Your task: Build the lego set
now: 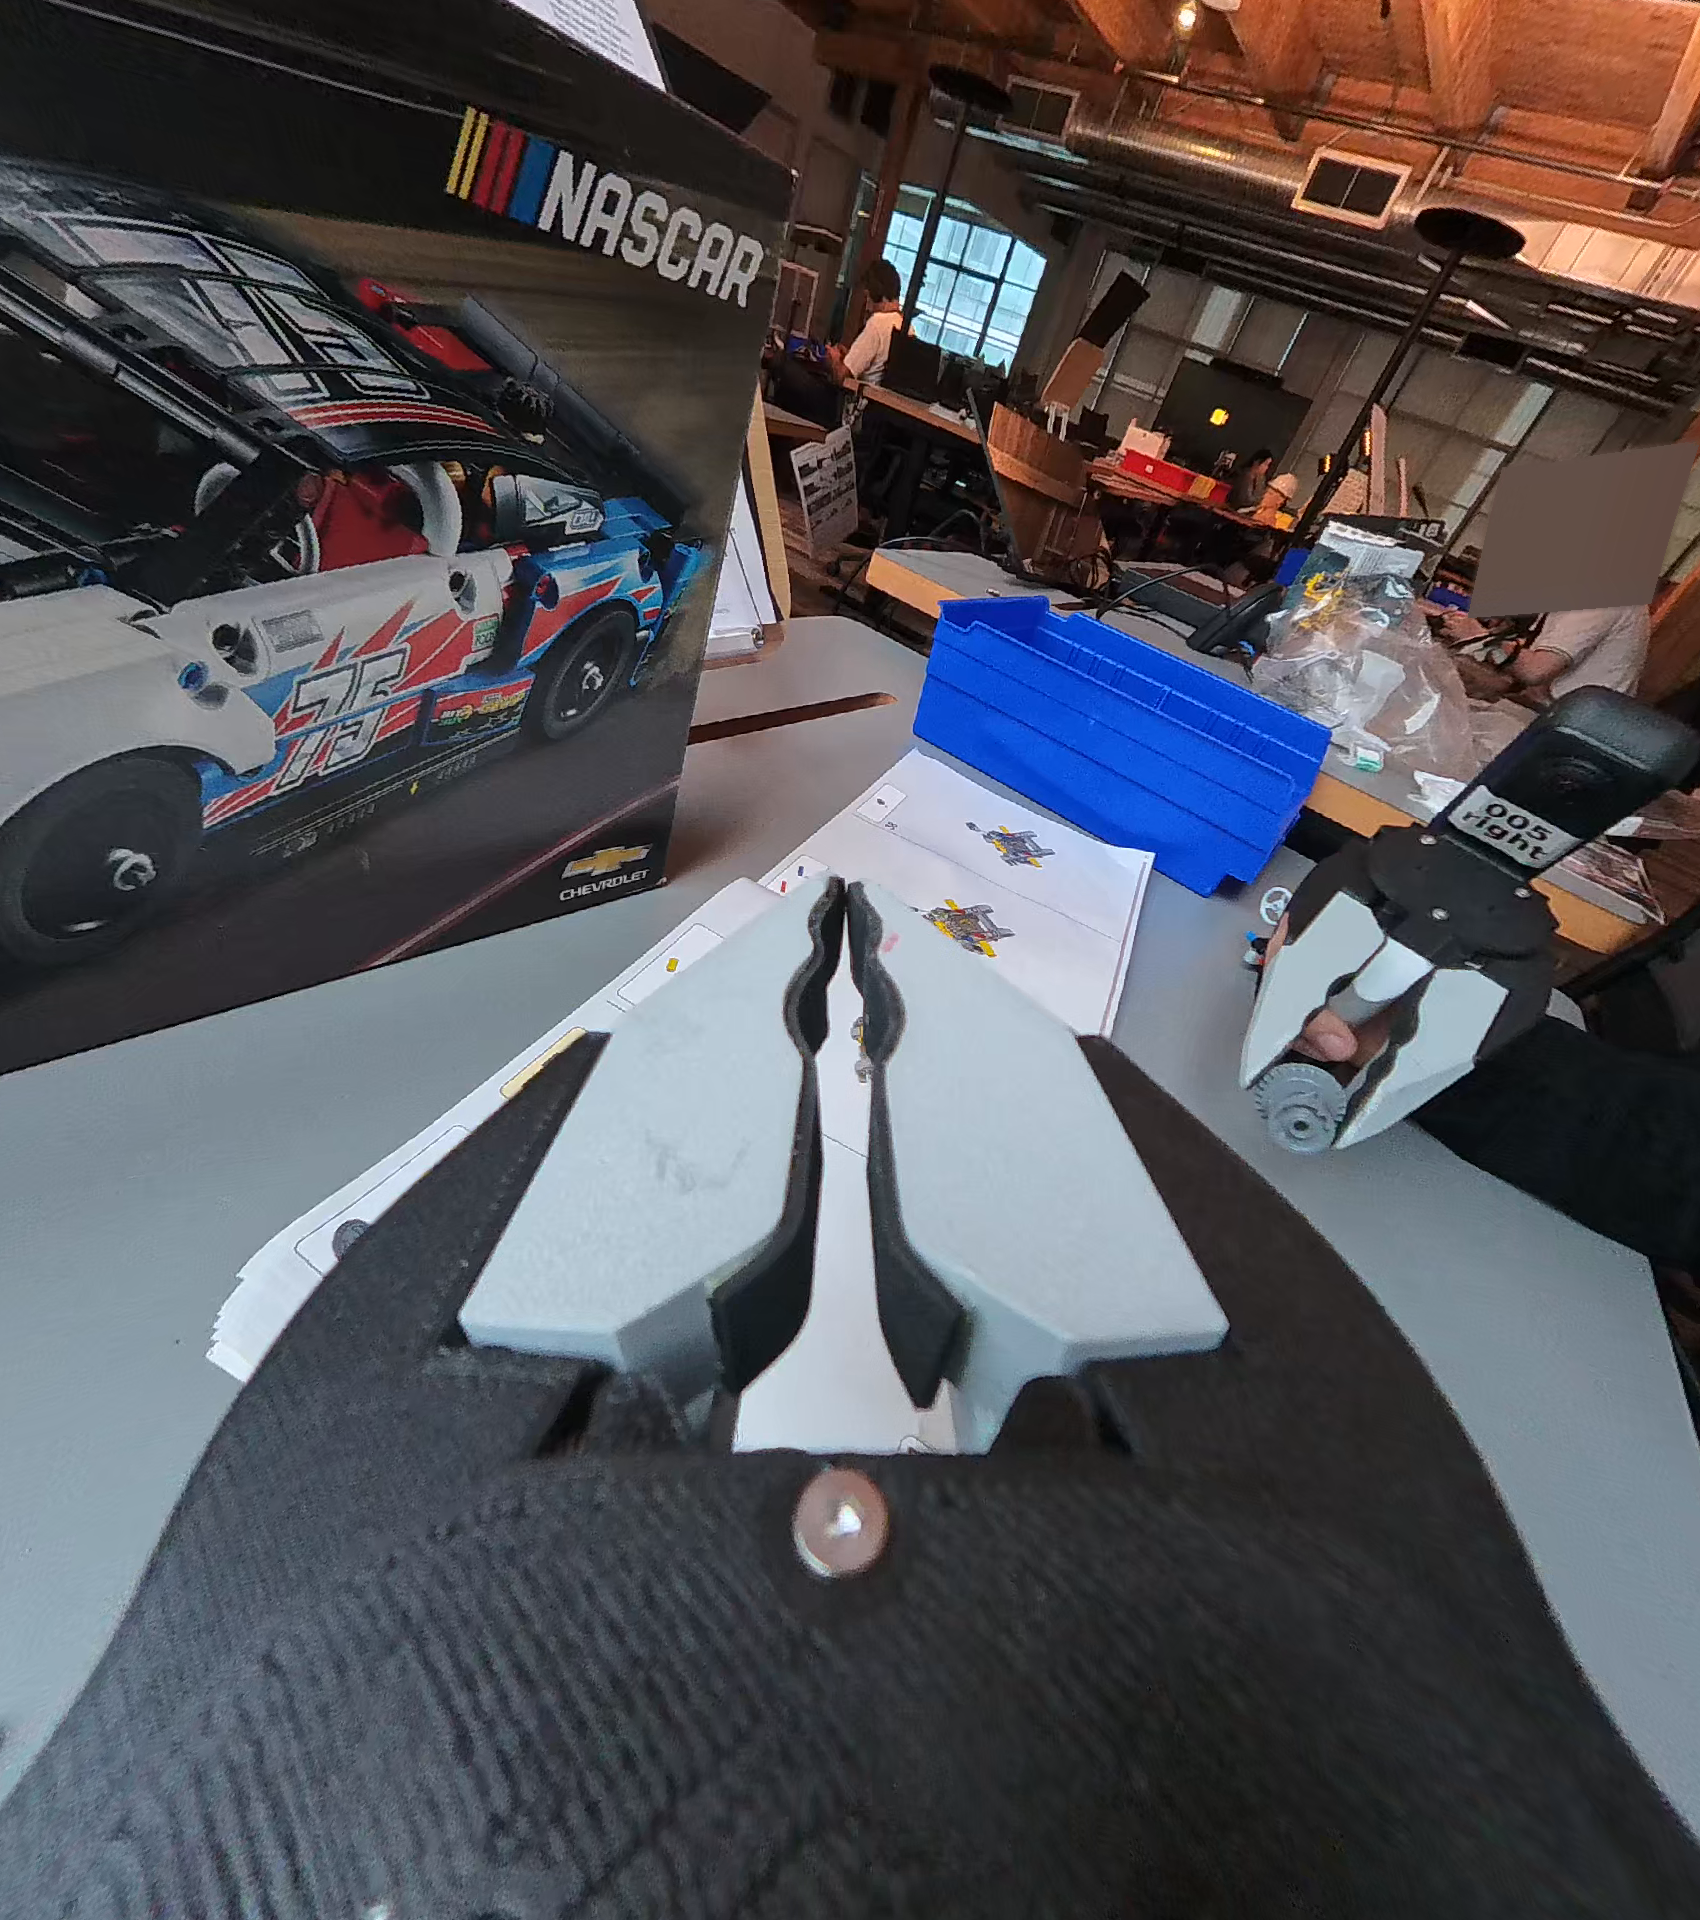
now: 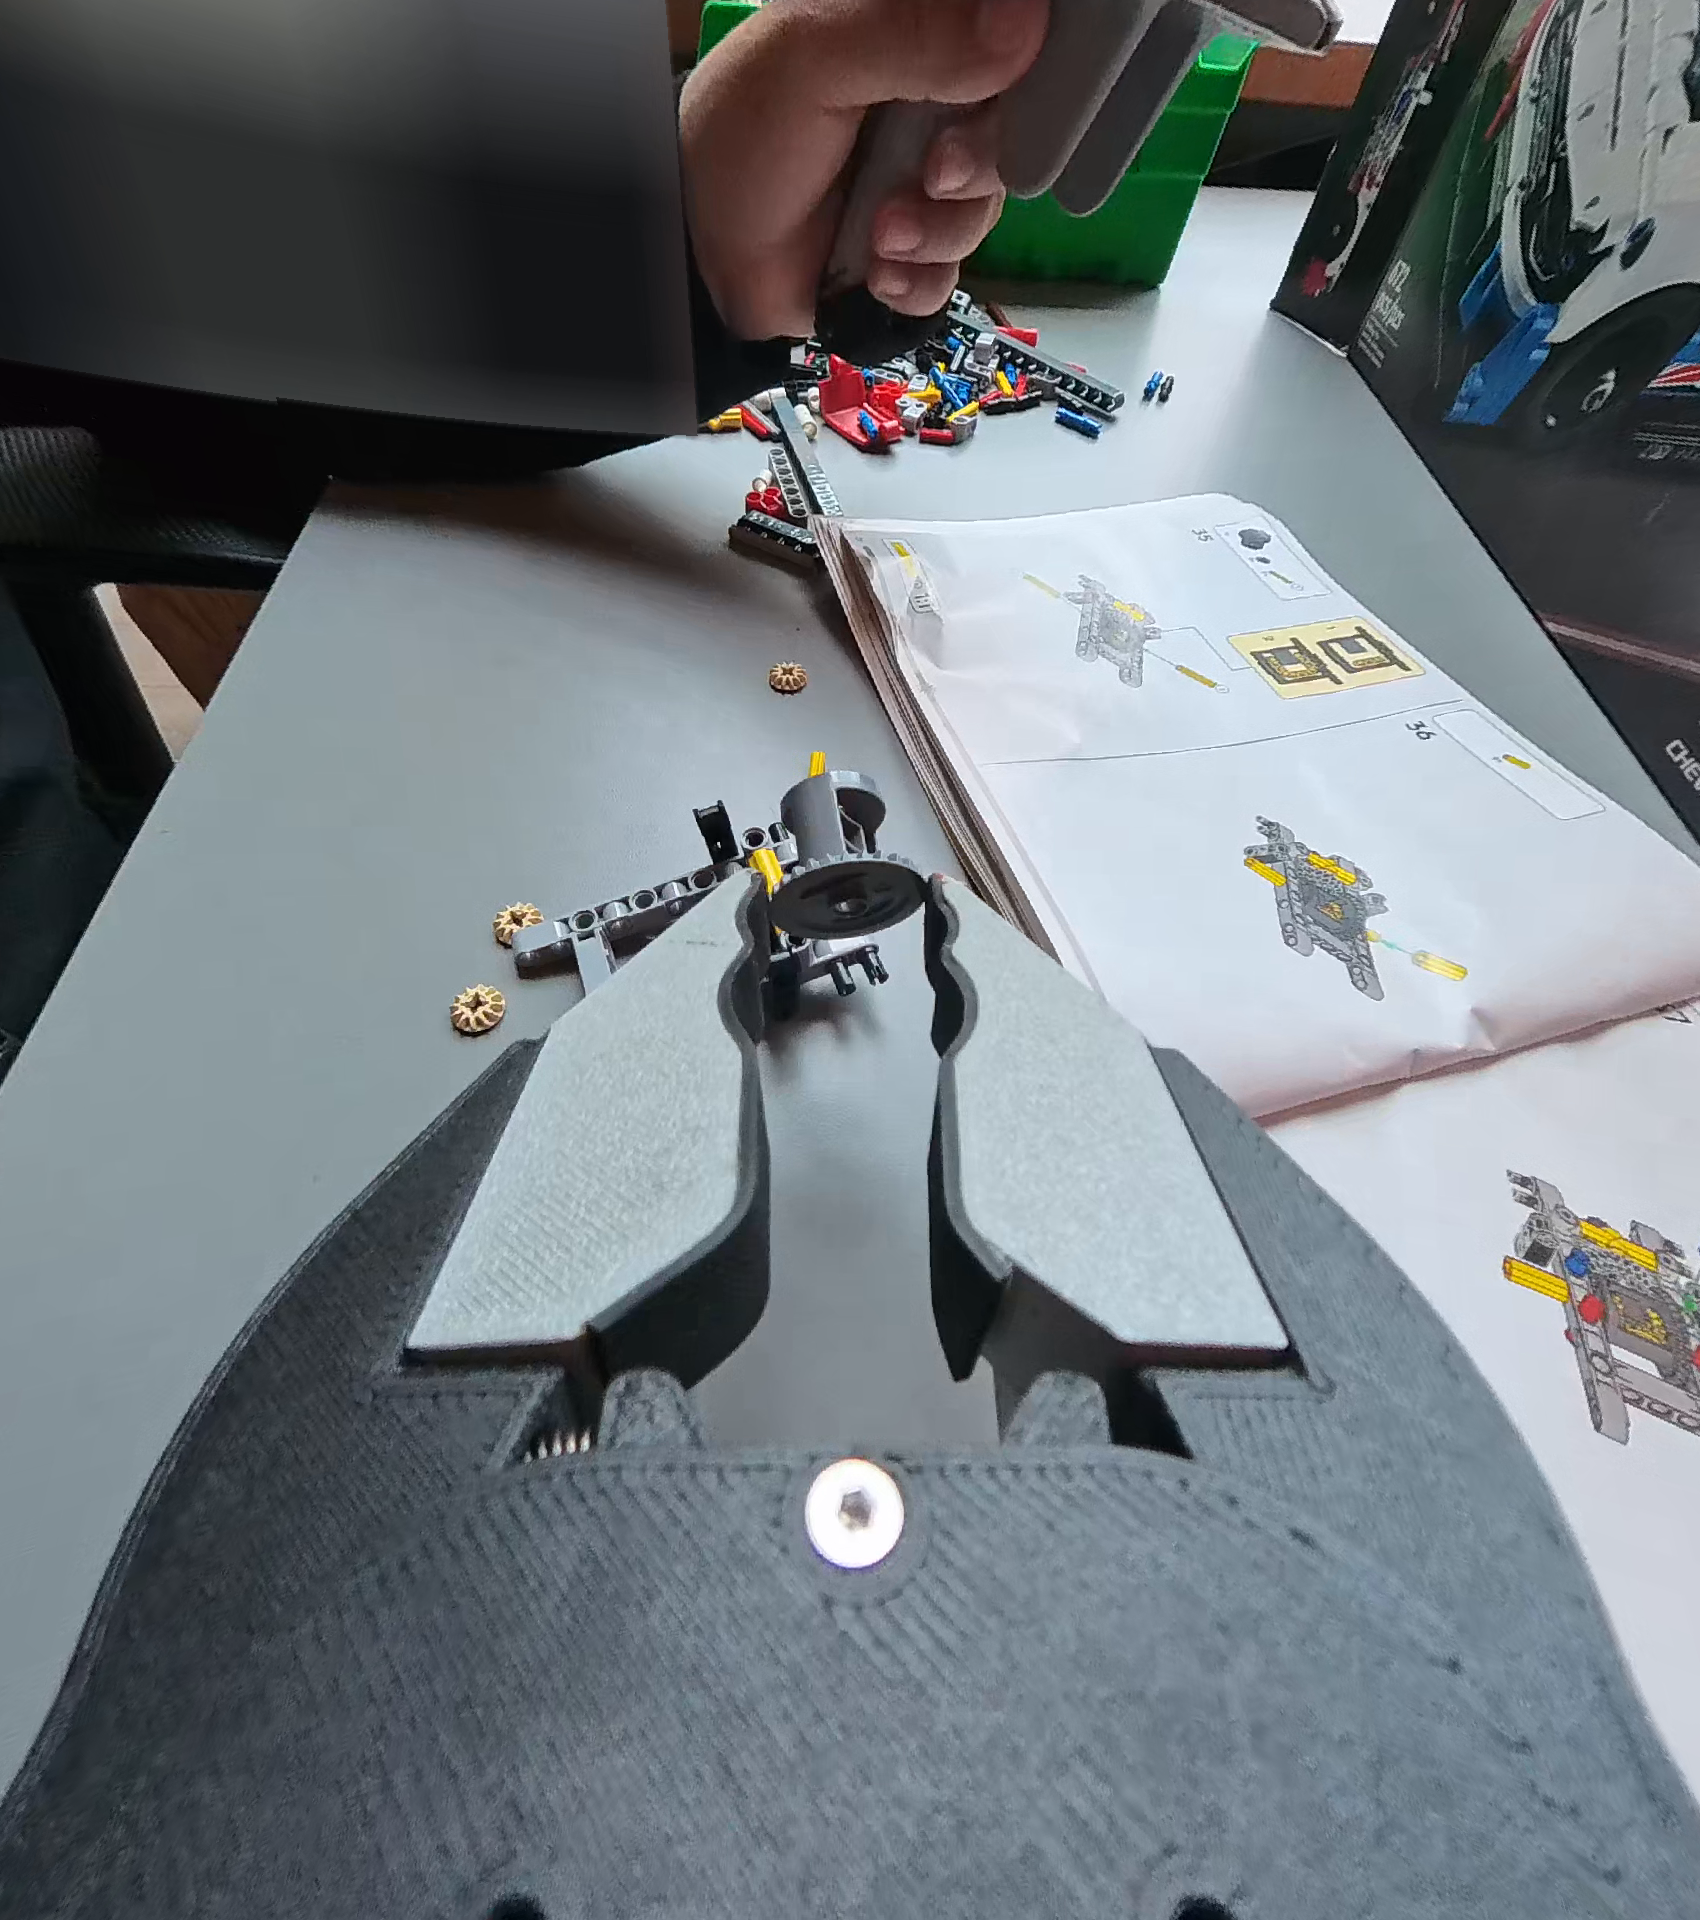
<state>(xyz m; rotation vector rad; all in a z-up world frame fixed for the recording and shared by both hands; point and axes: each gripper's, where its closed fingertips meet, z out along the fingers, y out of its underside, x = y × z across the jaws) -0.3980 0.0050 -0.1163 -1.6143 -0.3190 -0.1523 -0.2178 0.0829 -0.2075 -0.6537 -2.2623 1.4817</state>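
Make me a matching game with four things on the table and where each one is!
Things:
1. grey gear piece
2. blue bin
3. pile of loose bricks
4. tan gears

Places:
A. under the hand at the far end of the table
B. between the fingers of the right tool
C. lying loose on the table, left of the half-built model
D. past the far edge of the open booklet

Pairs: 1-B, 2-D, 3-A, 4-C
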